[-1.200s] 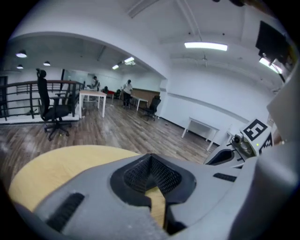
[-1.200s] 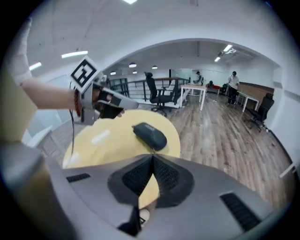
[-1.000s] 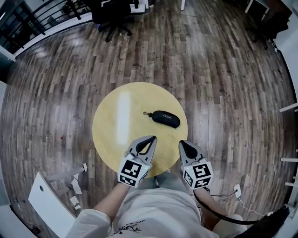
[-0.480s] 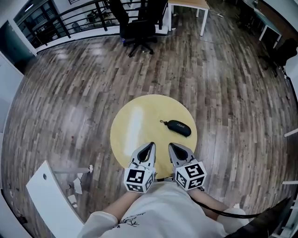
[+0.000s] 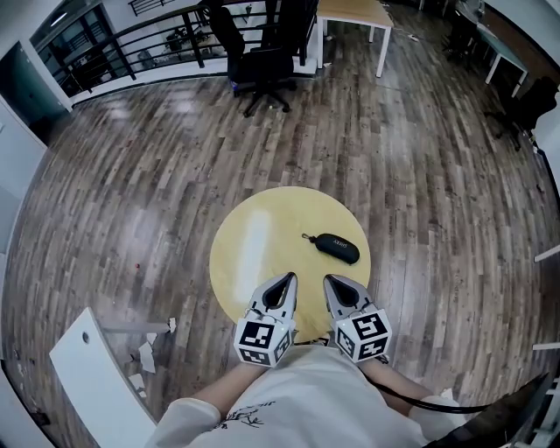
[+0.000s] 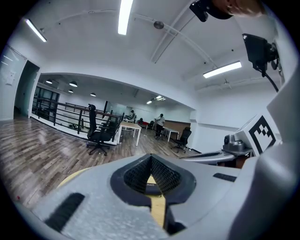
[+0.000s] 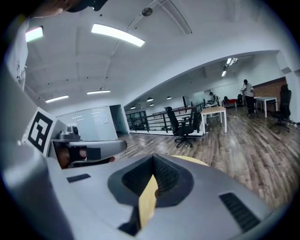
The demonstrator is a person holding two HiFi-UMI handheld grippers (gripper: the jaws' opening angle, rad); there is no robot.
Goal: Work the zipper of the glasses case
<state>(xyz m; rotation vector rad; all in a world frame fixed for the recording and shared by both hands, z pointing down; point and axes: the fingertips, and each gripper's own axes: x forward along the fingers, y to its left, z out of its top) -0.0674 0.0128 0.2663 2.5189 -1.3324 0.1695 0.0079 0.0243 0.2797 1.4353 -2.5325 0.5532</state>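
Observation:
A black zipped glasses case (image 5: 338, 248) lies on the right half of a round yellow table (image 5: 254, 254), its zipper pull (image 5: 306, 236) pointing left. My left gripper (image 5: 289, 279) and right gripper (image 5: 331, 282) hover side by side over the table's near edge, short of the case. Both are shut with nothing between the jaws. In the left gripper view the jaws (image 6: 151, 158) meet at the tips, and a sliver of the case (image 6: 151, 185) shows through the slit below them. In the right gripper view only yellow tabletop (image 7: 148, 199) shows behind the closed gripper (image 7: 153, 158).
Wooden floor surrounds the table. A black office chair (image 5: 262, 66) and a desk (image 5: 350, 13) stand far behind, beside a black railing (image 5: 114, 39). A white board (image 5: 96, 376) and paper scraps (image 5: 144, 354) lie on the floor at lower left. A cable (image 5: 420, 404) trails at lower right.
The head view has tilted up, so the table looks smaller and more of the room shows. The two grippers have drawn closer together. The case has not moved on the table.

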